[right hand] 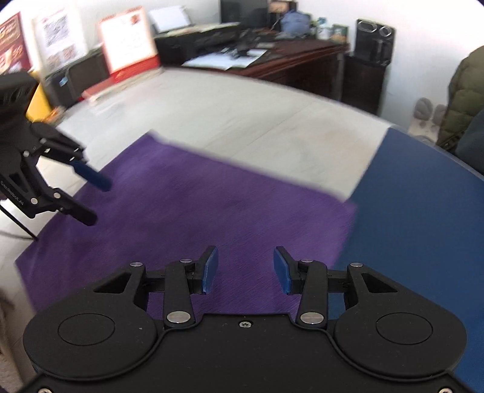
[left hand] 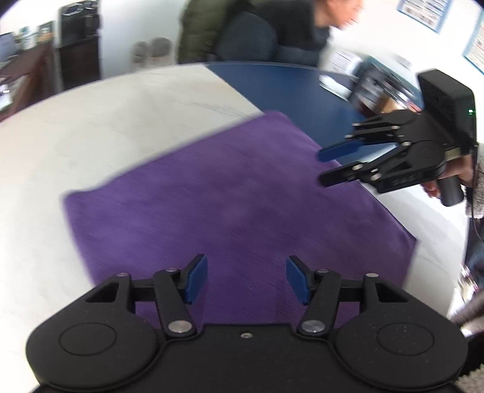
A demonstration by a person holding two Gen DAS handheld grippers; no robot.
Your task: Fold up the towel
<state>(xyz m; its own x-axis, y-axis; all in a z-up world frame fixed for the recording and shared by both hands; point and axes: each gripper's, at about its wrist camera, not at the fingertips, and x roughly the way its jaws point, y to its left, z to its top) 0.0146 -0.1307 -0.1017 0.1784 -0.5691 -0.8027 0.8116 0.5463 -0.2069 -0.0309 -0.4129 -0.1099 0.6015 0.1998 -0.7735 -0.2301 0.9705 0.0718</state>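
Observation:
A purple towel (left hand: 230, 196) lies flat on the white cloth of the table; the right wrist view also shows the towel (right hand: 196, 205). My left gripper (left hand: 246, 279) hovers over the towel's near edge, open, with nothing between its blue pads. My right gripper (right hand: 245, 270) is open too, above the towel near its right edge. In the left wrist view the right gripper (left hand: 322, 166) hangs over the towel's far right side, held by a hand (left hand: 453, 181). The left gripper (right hand: 96, 202) shows at the left of the right wrist view, jaws apart.
The white cloth (left hand: 106, 127) covers part of a blue table (left hand: 296, 90). A person (left hand: 317, 27) sits behind it next to a green jacket (left hand: 205, 30). A dark desk (right hand: 287, 57) with clutter and a red-and-white board (right hand: 127, 42) stand beyond.

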